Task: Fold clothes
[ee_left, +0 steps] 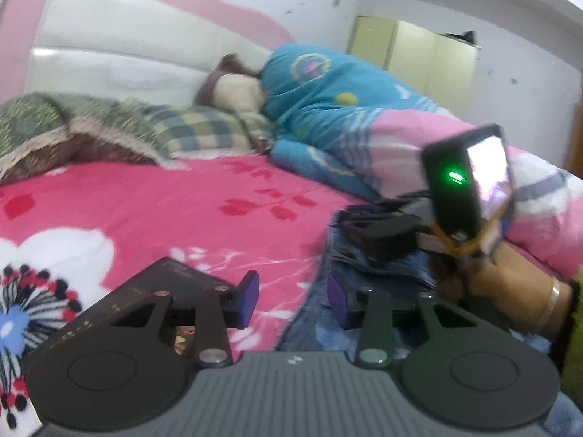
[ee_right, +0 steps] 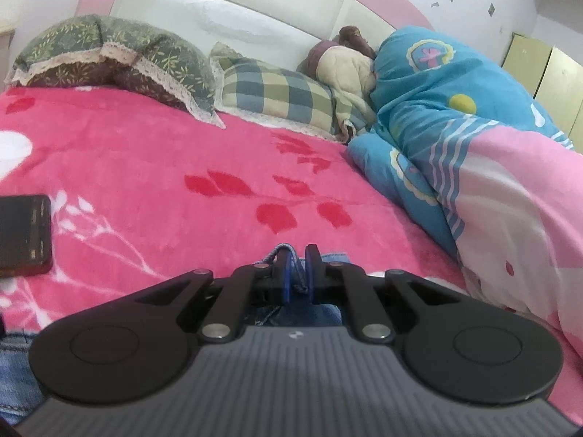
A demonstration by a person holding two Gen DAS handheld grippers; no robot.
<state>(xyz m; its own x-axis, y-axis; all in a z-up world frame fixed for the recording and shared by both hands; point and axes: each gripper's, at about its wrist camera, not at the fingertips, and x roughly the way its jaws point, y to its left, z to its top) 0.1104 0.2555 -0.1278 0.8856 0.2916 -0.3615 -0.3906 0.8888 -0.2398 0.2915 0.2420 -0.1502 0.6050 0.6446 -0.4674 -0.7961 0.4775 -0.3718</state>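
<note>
Jeans [ee_left: 364,273] lie on the pink bed [ee_right: 164,153], your right hand-held gripper [ee_right: 296,266] clenched on a denim edge while your left hand-held gripper [ee_left: 293,298] hangs released beside them. You cannot tell from these views how many folds are made.

The bed's pink flowered blanket [ee_right: 153,153] carries pillows [ee_right: 277,98] at twelve o'clock, a blue-pink quilt [ee_right: 473,145] at three, a phone [ee_right: 23,235] at nine, jeans [ee_right: 291,315] at six.
</note>
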